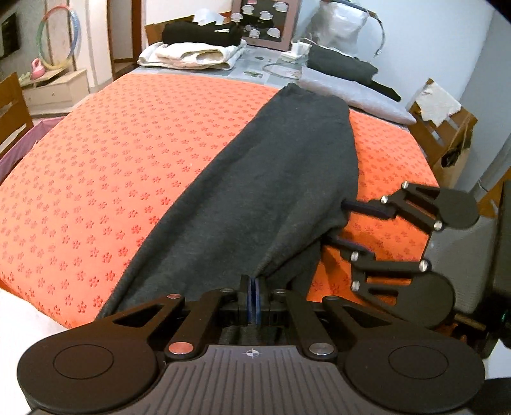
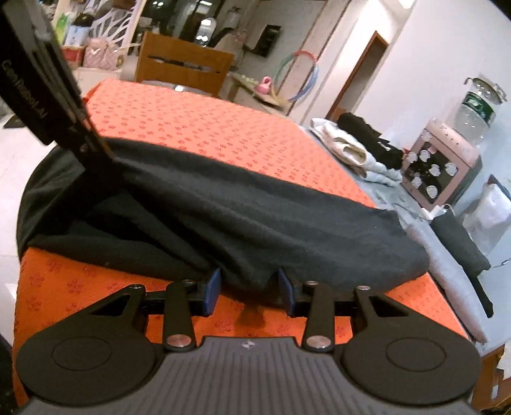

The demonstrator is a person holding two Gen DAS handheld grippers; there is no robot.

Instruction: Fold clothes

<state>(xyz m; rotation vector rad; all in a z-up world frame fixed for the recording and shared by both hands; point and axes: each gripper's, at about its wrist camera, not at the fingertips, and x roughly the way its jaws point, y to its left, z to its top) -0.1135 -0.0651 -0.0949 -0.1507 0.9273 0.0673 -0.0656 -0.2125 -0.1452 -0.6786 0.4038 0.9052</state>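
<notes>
A dark grey garment point(image 1: 271, 166) lies lengthwise across the orange flowered cloth point(image 1: 111, 159) that covers the table. At the bottom of the left wrist view my left gripper point(image 1: 254, 287) is shut on the garment's near end, the cloth pinched between its blue pads. My right gripper point(image 1: 337, 220) comes in from the right, open, its fingers straddling the garment's side edge. In the right wrist view the garment point(image 2: 255, 217) fills the middle. A fold of its edge hangs between the spread blue pads of my right gripper point(image 2: 249, 289). My left gripper point(image 2: 107, 156) holds the cloth raised at upper left.
A stack of folded white and black clothes point(image 1: 191, 48) sits at the table's far end beside a pink box point(image 1: 265, 22). A folded grey cloth point(image 1: 351, 92) with a black garment point(image 1: 345, 65) lies far right. Wooden chairs point(image 1: 444, 134) point(image 1: 12, 105) flank the table.
</notes>
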